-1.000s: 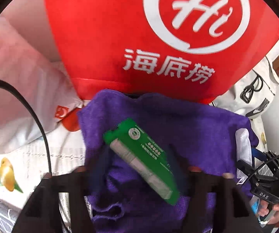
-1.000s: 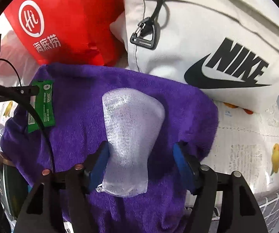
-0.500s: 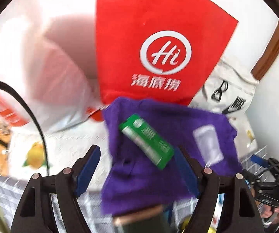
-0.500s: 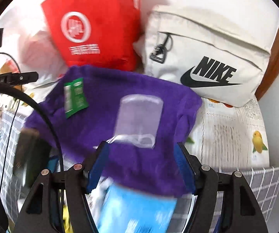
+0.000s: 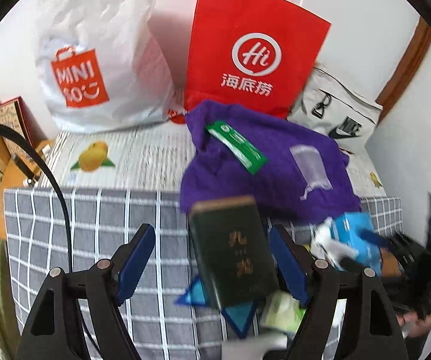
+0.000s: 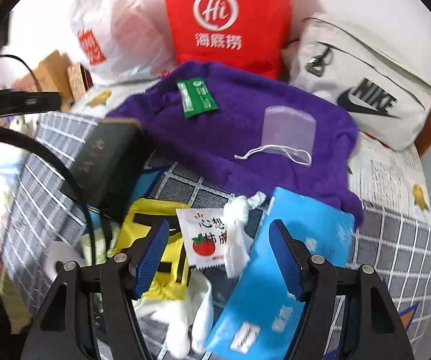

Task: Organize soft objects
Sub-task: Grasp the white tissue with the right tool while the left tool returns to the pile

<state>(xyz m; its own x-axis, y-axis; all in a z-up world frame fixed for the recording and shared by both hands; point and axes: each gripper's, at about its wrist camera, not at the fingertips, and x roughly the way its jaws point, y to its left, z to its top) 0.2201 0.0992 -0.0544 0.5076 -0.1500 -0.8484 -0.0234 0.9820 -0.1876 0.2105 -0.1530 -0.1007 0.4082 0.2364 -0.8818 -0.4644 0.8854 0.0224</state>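
Note:
A purple towel (image 5: 278,174) (image 6: 245,120) lies spread on the bed, with a green packet (image 5: 239,147) (image 6: 197,97) and a small mesh pouch (image 5: 311,168) (image 6: 287,135) on top of it. In front of it lie a dark box (image 5: 233,252) (image 6: 107,162), a blue tissue pack (image 6: 290,270) (image 5: 356,237), a yellow bag (image 6: 161,249), a white snack packet (image 6: 206,237) and a white sock (image 6: 185,324). My left gripper (image 5: 212,261) is open and empty above the dark box. My right gripper (image 6: 219,258) is open and empty above the snack packet.
A red paper bag (image 5: 251,51) (image 6: 224,21), a white Miniso plastic bag (image 5: 95,60) and a white Nike bag (image 6: 365,84) (image 5: 335,114) stand along the wall. A grey checked cloth (image 5: 95,225) covers the near bed. Cardboard boxes (image 5: 2,138) sit at the left.
Both grippers have pulled back and up from the purple towel. The towel lies spread with the packet and pouch on it; the pile of items in front has come into view.

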